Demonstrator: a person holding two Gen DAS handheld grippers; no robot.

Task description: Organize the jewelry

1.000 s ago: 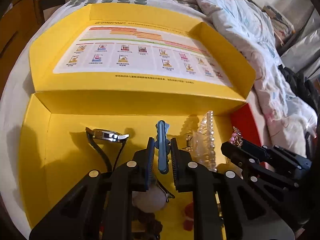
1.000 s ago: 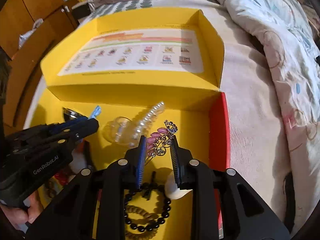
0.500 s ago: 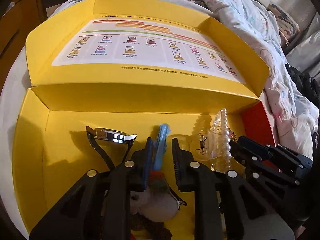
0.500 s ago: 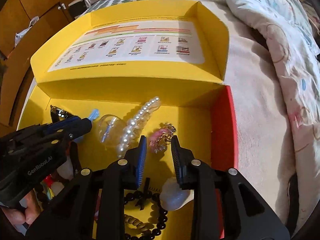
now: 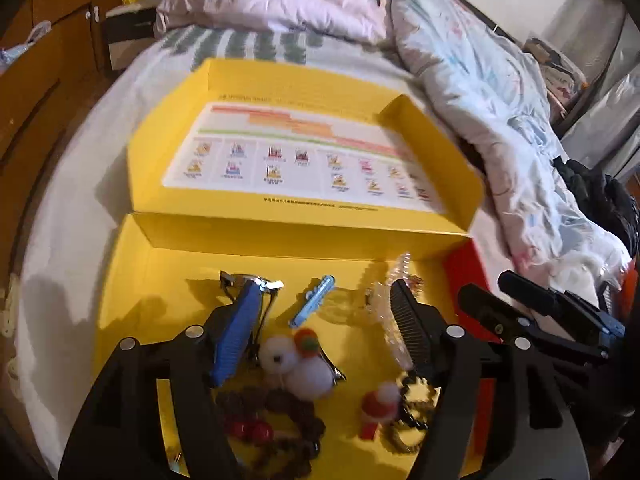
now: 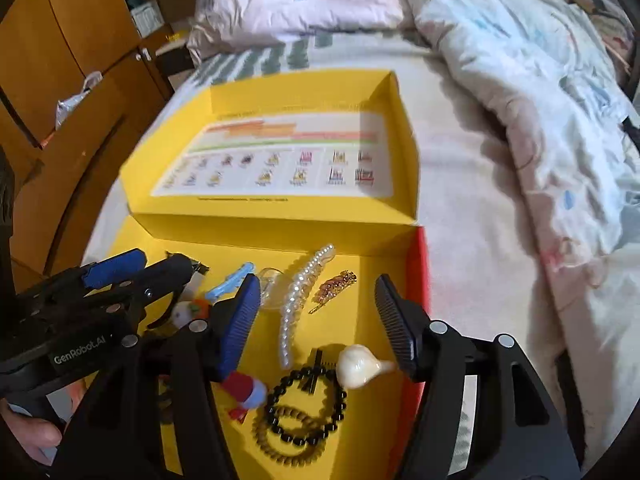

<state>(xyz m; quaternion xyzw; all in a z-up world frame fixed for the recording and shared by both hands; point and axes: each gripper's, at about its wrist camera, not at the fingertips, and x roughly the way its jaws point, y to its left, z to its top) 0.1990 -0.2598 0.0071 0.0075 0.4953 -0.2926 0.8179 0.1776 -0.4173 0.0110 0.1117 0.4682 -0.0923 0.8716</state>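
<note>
An open yellow box (image 5: 128, 300) (image 6: 384, 420) lies on the bed with jewelry inside. My left gripper (image 5: 324, 312) is open and empty above the box. In front of it lie a blue hair clip (image 5: 314, 306), a watch (image 5: 256, 282), a white pompom clip (image 5: 298, 364) and dark bead bracelets (image 5: 280, 420). My right gripper (image 6: 318, 316) is open and empty. Between its fingers lie a pearl clip (image 6: 298, 300), a pink-gold brooch (image 6: 336, 284), a white shell-like piece (image 6: 358, 366) and black bead bracelets (image 6: 304, 412).
The box's lid (image 5: 304, 160) stands open behind it, with a printed sheet inside. A rumpled duvet (image 6: 540, 100) lies to the right on the bed. Wooden cabinets (image 6: 60, 60) stand at the left. Each gripper shows in the other's view.
Both grippers have opened and pulled back and up. The left let go of the blue hair clip, the right let go of the brooch; both pieces now lie in the box.
</note>
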